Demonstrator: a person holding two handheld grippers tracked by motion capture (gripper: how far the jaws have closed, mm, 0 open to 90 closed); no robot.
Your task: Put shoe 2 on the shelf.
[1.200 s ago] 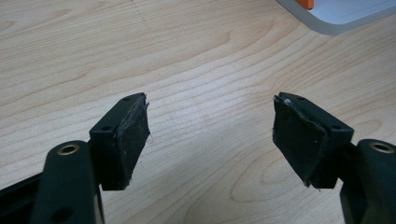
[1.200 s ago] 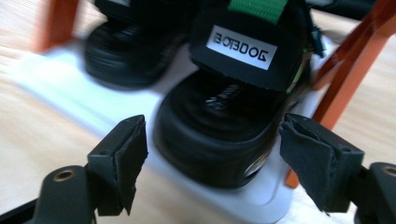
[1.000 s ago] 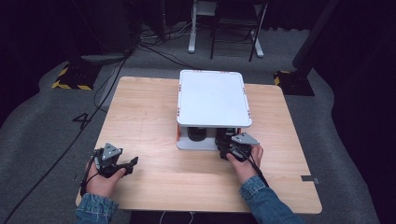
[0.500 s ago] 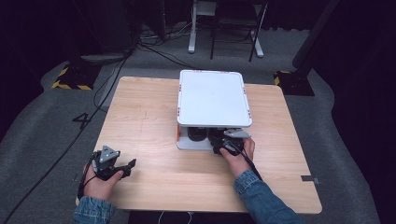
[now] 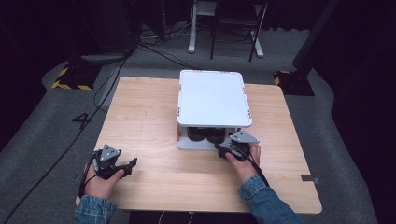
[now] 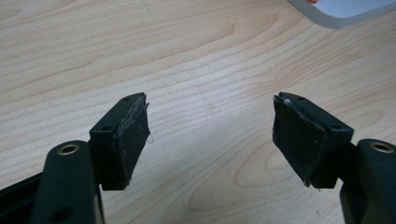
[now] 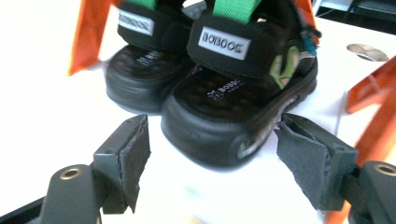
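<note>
**Black sandals on the rack, right hand-held gripper at the toe**

Black foam pads of the right hand-held gripper (image 7: 212,154) stand apart on either side of the near sandal (image 7: 238,102); they have just been closing in a little, and the toe of that sandal sits just ahead of the gap, not pressed by either pad. The sandal is black with a green strap and a white label across its front band. A second sandal (image 7: 149,60) of the same kind stands just beside it, a little farther back. Both rest on the white lower shelf (image 7: 42,107) of a small rack with orange posts (image 7: 91,32).

In the high view the right hand-held gripper (image 5: 223,151) lies at the open front of the rack, below its white top (image 5: 212,98), with the person's right hand (image 5: 243,161) behind it and a denim sleeve (image 5: 259,198) at the table's near edge. The two sandals (image 5: 205,134) show as dark shapes under the top.

The left hand-held gripper (image 5: 130,163) is well apart from the rack, near the front left corner of the table (image 5: 140,116), resting low over the wood. Its jaws are spread wide with nothing but bare wood grain between the pads (image 6: 133,135), released. A corner of the rack's base (image 6: 345,9) shows far off in the left gripper view.
</note>
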